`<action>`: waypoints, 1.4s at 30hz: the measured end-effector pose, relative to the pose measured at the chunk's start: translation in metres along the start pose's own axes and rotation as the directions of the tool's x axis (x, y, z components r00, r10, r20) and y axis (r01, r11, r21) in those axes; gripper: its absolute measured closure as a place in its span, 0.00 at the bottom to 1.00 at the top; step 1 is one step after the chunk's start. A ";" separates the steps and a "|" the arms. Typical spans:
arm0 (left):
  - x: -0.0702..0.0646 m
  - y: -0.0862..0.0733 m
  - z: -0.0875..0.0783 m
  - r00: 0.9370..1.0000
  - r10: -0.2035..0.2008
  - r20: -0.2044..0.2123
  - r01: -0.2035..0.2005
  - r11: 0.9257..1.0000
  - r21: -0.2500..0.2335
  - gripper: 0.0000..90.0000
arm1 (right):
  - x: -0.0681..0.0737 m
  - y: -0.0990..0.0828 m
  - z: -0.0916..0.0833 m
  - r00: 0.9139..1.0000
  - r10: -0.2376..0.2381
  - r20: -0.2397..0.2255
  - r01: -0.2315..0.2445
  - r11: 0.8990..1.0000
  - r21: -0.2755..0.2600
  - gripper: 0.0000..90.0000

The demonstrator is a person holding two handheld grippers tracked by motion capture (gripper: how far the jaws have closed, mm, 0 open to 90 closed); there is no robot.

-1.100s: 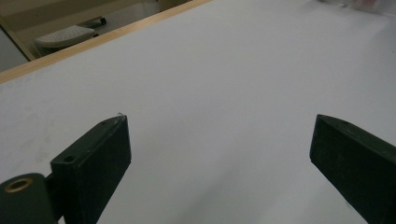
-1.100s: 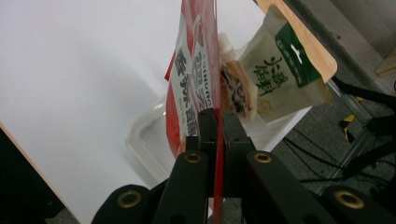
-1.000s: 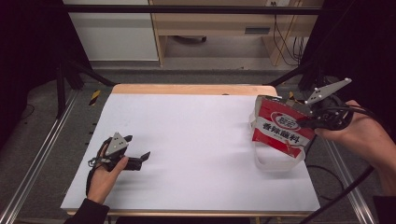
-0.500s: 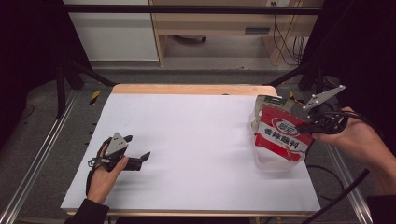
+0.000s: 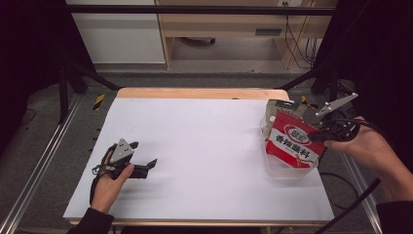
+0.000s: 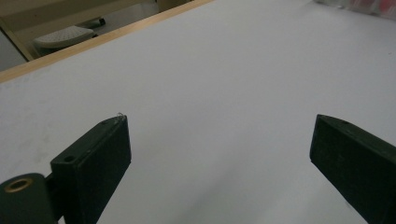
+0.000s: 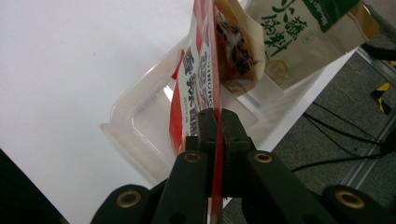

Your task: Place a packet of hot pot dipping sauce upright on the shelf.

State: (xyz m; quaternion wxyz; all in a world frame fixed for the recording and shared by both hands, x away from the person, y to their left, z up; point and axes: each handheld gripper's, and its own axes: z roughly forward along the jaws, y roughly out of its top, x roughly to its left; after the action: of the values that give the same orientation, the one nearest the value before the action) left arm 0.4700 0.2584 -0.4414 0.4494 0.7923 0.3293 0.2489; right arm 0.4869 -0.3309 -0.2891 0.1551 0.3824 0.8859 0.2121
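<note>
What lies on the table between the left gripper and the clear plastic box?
Nothing: in the high view, the white table is bare between the left gripper and the clear plastic box.

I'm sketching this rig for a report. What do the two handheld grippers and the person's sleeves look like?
Both the left gripper and the right gripper are black, each topped by a grey three-cornered plate and trailing a black cable. Their jaws are flat black blocks on arms with brass-coloured pivot rings. The sleeves are dark.
</note>
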 end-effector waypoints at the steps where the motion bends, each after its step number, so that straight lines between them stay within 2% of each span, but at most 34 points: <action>1: 0.000 0.000 0.000 1.000 0.000 0.000 0.000 1.000 0.000 0.06 | -0.001 -0.002 0.000 1.000 0.008 0.002 -0.008 1.000 0.001 1.00; 8: 0.000 0.000 0.000 1.000 0.000 -0.001 0.000 1.000 0.001 0.06 | -0.008 -0.012 0.003 0.999 0.044 0.008 -0.044 0.999 0.013 0.99; 12: -0.001 0.000 0.000 1.000 0.000 0.000 0.000 1.000 0.001 0.06 | -0.010 -0.014 0.004 0.999 0.038 0.010 -0.039 0.999 0.012 0.99; 17: -0.001 0.000 0.000 1.000 0.000 -0.001 0.000 1.000 0.001 0.06 | -0.011 -0.015 0.004 0.999 0.045 0.016 -0.045 0.999 -0.001 0.92; 21: 0.000 0.000 0.000 1.000 0.000 0.000 0.000 1.000 0.001 0.06 | -0.010 -0.014 0.004 0.999 0.027 0.019 -0.027 1.000 0.003 0.87; 26: 0.000 0.000 0.000 1.000 0.000 0.001 0.000 1.000 0.001 0.06 | -0.009 -0.011 0.007 0.999 0.020 0.038 -0.020 1.000 0.001 0.70; 32: -0.001 0.000 0.000 1.000 0.000 0.001 0.000 1.000 0.002 0.06 | -0.005 -0.004 0.007 0.997 0.011 0.077 -0.008 1.000 -0.030 0.43; 34: -0.001 0.000 0.000 1.000 0.001 0.002 -0.001 1.000 0.002 0.06 | -0.006 0.000 0.006 0.997 0.014 0.074 -0.013 1.000 -0.015 0.34; 38: -0.001 0.000 0.000 1.000 0.002 0.002 -0.002 1.000 0.003 0.06 | -0.005 0.011 0.004 0.997 0.020 0.071 -0.020 1.000 -0.004 0.22; 42: -0.001 0.000 0.000 1.000 0.003 0.002 -0.003 1.000 0.004 0.06 | -0.001 0.027 0.000 0.997 -0.009 0.076 0.009 1.000 -0.012 0.17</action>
State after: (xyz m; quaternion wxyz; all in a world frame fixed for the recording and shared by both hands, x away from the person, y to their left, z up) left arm 0.4694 0.2574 -0.4419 0.4479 0.7938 0.3282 0.2481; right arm 0.5040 -0.3149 -0.2756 0.1919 0.3852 0.8797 0.2022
